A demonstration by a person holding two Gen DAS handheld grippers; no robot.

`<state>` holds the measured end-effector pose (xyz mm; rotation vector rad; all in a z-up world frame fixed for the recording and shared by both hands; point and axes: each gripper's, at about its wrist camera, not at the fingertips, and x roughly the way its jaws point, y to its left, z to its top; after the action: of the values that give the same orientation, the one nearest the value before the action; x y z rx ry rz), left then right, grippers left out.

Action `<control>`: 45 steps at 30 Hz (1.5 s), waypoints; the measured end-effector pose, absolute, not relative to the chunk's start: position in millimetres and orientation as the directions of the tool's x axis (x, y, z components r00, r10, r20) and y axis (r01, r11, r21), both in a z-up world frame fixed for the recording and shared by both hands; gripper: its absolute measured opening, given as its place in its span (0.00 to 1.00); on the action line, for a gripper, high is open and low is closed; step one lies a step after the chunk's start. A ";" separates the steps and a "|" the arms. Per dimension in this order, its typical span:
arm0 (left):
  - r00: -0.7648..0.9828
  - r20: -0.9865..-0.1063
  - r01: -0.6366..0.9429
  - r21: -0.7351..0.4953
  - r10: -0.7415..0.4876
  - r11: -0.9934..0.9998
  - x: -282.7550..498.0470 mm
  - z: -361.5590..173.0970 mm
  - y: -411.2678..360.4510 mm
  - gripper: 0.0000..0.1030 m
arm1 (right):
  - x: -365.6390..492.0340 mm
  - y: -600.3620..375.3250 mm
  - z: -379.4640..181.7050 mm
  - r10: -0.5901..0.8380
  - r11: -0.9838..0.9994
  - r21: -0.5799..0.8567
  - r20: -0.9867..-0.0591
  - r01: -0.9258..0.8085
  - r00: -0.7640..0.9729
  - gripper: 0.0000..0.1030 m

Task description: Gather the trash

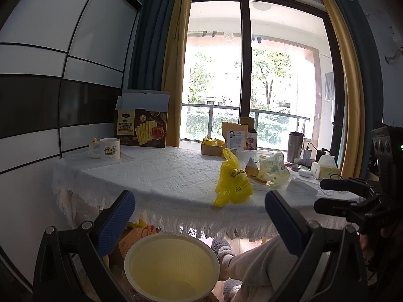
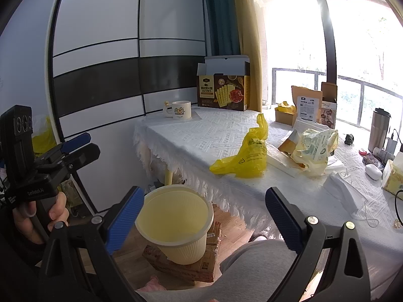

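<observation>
Nearest to us: our left gripper (image 1: 199, 216) and right gripper (image 2: 205, 217), each with blue ribbed pads spread wide apart and holding nothing.
Bin: a pale yellow ribbed plastic wastebasket (image 2: 176, 224) stands on the floor below the table edge, on a flat cardboard box (image 2: 181, 266); it looks hollow inside.
Trash on table: a crumpled yellow plastic bag (image 2: 245, 154) lies near the front edge of the white lace tablecloth (image 2: 201, 130); just beside it, a pale yellow printed wrapper (image 2: 314, 151) and an opened snack packet (image 2: 289, 142).
Around it: a white cartoon mug (image 2: 180, 110), a brown cracker carton with its flap raised (image 2: 223, 90), a kraft paper pouch (image 2: 306, 105), a steel tumbler (image 2: 379, 129) and a tissue pack (image 2: 393, 178).
In the way: our knee in grey trousers (image 2: 252, 259) sits between grippers and table; tablecloth fringe hangs over the bin side.
</observation>
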<state>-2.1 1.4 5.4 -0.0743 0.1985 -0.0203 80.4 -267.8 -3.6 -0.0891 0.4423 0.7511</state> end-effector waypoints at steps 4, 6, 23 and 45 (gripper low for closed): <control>0.981 -0.194 0.010 -0.079 -0.025 0.997 -2.6 5.3 2.8 1.00 | 80.3 -266.6 -3.3 0.641 0.731 0.076 -0.419 -0.678 0.643 0.94; 0.981 -0.194 0.011 -0.081 -0.026 0.997 -1.4 6.3 3.8 1.00 | 80.4 -266.3 -3.4 0.640 0.731 0.076 -0.420 -0.678 0.643 0.94; 0.971 -0.238 -0.005 -0.030 -0.002 1.000 60.6 -0.8 -19.2 1.00 | 116.8 -279.9 -19.7 0.614 0.761 0.113 -0.442 -0.639 0.654 0.94; 0.920 -0.370 0.147 0.017 -0.131 0.989 261.6 -34.8 -95.8 1.00 | 248.2 -376.4 -54.5 0.399 0.903 0.048 -0.464 -0.427 0.791 0.94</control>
<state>261.6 -95.8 -34.8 0.0444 0.3767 -0.1428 248.2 -376.4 -54.5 -0.0603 0.4859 0.4444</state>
